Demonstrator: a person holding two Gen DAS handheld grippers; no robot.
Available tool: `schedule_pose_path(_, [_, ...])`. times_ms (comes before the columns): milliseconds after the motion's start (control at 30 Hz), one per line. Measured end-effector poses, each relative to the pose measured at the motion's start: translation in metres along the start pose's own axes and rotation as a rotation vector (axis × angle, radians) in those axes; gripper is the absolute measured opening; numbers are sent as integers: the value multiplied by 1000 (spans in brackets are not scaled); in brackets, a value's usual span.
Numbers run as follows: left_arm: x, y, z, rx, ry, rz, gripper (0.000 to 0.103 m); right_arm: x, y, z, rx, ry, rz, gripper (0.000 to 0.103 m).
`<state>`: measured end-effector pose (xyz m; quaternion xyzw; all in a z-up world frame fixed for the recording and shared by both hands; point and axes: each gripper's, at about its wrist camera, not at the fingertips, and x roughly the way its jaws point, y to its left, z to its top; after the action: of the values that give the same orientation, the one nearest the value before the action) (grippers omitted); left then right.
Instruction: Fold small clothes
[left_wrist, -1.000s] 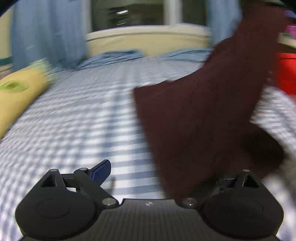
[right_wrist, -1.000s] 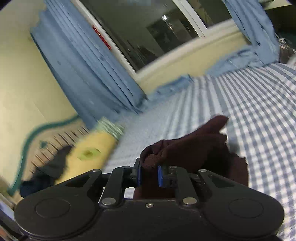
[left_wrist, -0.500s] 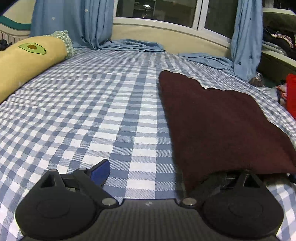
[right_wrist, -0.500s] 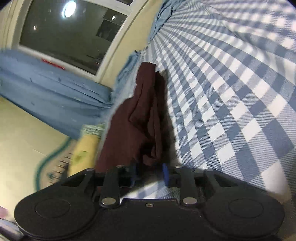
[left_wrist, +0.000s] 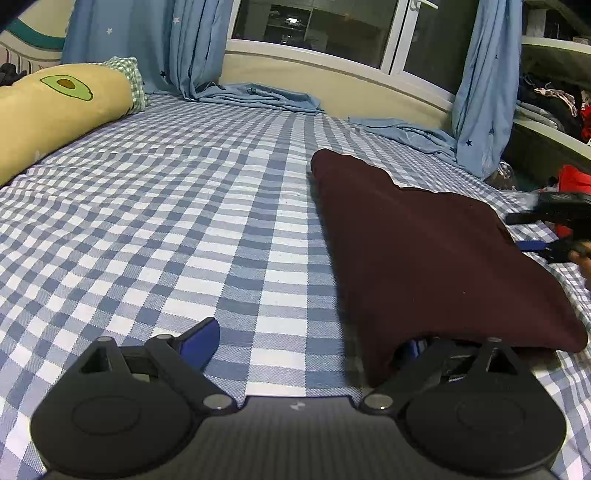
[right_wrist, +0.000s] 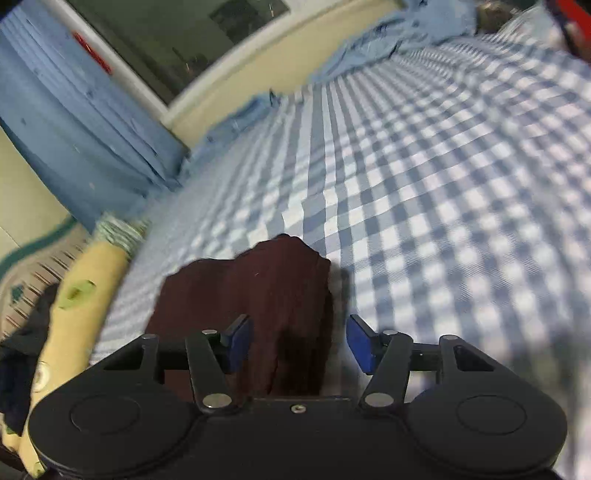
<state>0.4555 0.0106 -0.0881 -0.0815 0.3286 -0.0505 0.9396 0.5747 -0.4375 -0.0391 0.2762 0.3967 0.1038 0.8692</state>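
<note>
- The maroon garment lies spread flat on the checked bedsheet, right of the middle of the bed, so its edges are laid out ready for a fold.
- Your left gripper sits low at the garment's near corner with its jaws spread wide. The left blue pad rests bare over the sheet, and the right finger is tucked under the cloth edge. It grips nothing; I judge it is placed to lift that corner.
- Your right gripper stands at the opposite edge, jaws parted, with cloth lying loose between the pads and neither pad pressing it. The view is blurred, but the gap shows plainly.
- The avocado-print bolster lies along the bed's left side, well apart from the garment, which leaves room to fold leftward.
- The blue curtains hang at the window beyond, pooling onto the far end of the bed.
</note>
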Motion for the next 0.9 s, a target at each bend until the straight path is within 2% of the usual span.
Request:
schedule_pose_path(67, [0,-1,-1,8,-10,8,97,27,2,6,4,3,-11,54])
schedule_pose_path(100, [0,-2,-2,7,-15,15,96,38,2,10,12,4,-6,39])
schedule_pose_path(167, [0,-3,-3,-9,-24,59,96,52,6,13,12,11,4,23])
schedule_pose_path(233, [-3,-6,-5,-18,-40,120,96,55,24,19,-82,-18,48,18])
schedule_pose_path(267, [-5,-8,-6,-23,-49,135,96,47,31,21,-113,-50,100,11])
schedule_pose_path(333, [-5,-9,-8,-43,-57,149,96,41,32,28,-58,-117,172,11])
schedule_pose_path(367, [-6,-9,-9,-50,-63,150,96,45,26,32,-20,-112,158,11])
schedule_pose_path(433, [-4,-12,-9,-33,-50,162,96,65,10,31,22,-20,60,11])
schedule_pose_path(500, [-4,-10,-8,-37,-41,152,96,79,-3,23,40,23,4,25])
schedule_pose_path(533, [-3,-9,-7,-36,-28,142,96,78,-9,20,83,8,19,30])
schedule_pose_path(567, [-3,-8,-6,-28,-15,134,96,77,-16,18,134,2,40,40])
schedule_pose_path(633, [-9,-6,-5,-10,5,117,96,65,-21,14,166,-14,66,42])
schedule_pose_path(700, [-20,-4,-10,17,16,97,96,40,-20,10,123,-38,61,51])
schedule_pose_path(800, [-41,0,-23,61,49,77,98,-15,-12,-7,-55,-44,37,51])
schedule_pose_path(900, [-65,5,-27,38,29,48,98,-67,-8,-35,-174,-9,71,51])
